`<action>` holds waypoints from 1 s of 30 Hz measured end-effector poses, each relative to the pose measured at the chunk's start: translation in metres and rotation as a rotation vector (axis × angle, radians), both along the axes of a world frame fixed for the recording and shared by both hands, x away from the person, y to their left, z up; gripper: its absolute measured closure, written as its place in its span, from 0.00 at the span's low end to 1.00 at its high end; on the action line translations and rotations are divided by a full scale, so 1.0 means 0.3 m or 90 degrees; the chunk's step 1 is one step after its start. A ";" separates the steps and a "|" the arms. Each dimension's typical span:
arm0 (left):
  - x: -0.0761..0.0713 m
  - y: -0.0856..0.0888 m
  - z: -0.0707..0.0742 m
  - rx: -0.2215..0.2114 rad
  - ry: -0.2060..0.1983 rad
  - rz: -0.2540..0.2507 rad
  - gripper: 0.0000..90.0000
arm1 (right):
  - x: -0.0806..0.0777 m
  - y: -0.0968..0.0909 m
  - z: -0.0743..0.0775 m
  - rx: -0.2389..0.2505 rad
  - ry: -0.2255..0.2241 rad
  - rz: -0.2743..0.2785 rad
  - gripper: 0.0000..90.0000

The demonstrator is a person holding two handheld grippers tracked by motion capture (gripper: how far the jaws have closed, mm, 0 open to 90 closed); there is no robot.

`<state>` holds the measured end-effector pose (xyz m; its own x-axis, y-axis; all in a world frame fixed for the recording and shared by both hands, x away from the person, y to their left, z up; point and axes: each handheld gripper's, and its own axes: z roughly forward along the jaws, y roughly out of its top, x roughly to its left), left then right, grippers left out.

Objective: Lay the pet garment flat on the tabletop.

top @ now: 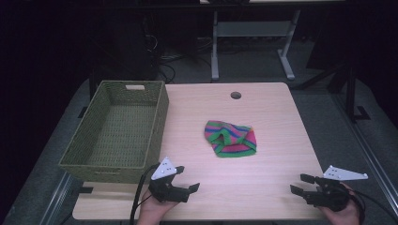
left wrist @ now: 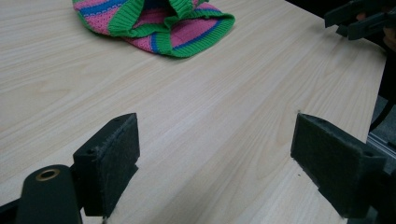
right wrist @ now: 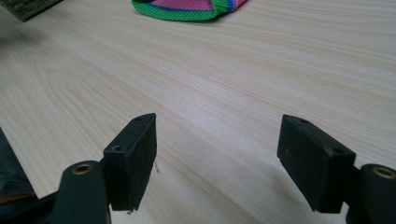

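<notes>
A knitted piece [top: 230, 138] striped in pink, green and blue lies crumpled on the middle of the light wooden table [top: 267, 108]. My left gripper [top: 187, 178] rests near the front edge, left of centre, open and empty, pointing right. My right gripper [top: 299, 183] sits at the front right, open and empty, pointing left. In the left gripper view the knit [left wrist: 154, 23] lies ahead beyond the spread jaws of my left gripper [left wrist: 215, 144], and the right gripper [left wrist: 359, 21] shows far right. In the right gripper view the knit's green hem [right wrist: 187, 9] lies well beyond my right gripper [right wrist: 217, 144].
A green woven basket [top: 112, 166], empty, stands on the table's left side, close behind the left gripper; its corner [right wrist: 28, 7] shows in the right gripper view. A cable hole [top: 235, 95] sits near the far edge. Bare wood lies between the grippers and the knit.
</notes>
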<state>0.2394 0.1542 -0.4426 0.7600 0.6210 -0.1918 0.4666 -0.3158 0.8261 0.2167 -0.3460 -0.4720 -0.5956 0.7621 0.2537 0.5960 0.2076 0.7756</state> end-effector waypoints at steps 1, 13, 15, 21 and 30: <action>0.001 0.000 0.000 -0.001 0.001 0.001 0.17 | 0.000 0.002 -0.001 -0.003 0.001 0.002 0.31; 0.000 -0.009 -0.007 0.005 0.006 -0.002 0.17 | 0.024 0.026 0.013 -0.008 -0.012 0.024 0.31; 0.000 -0.009 -0.008 0.004 0.007 -0.003 0.17 | 0.030 0.031 0.021 -0.015 -0.011 0.026 0.31; -0.003 -0.012 -0.010 0.001 0.006 -0.001 0.17 | 0.066 0.051 0.068 -0.021 -0.010 0.058 0.32; 0.007 -0.009 -0.010 -0.001 0.009 -0.013 0.17 | 0.157 0.122 0.137 -0.047 0.002 0.108 0.32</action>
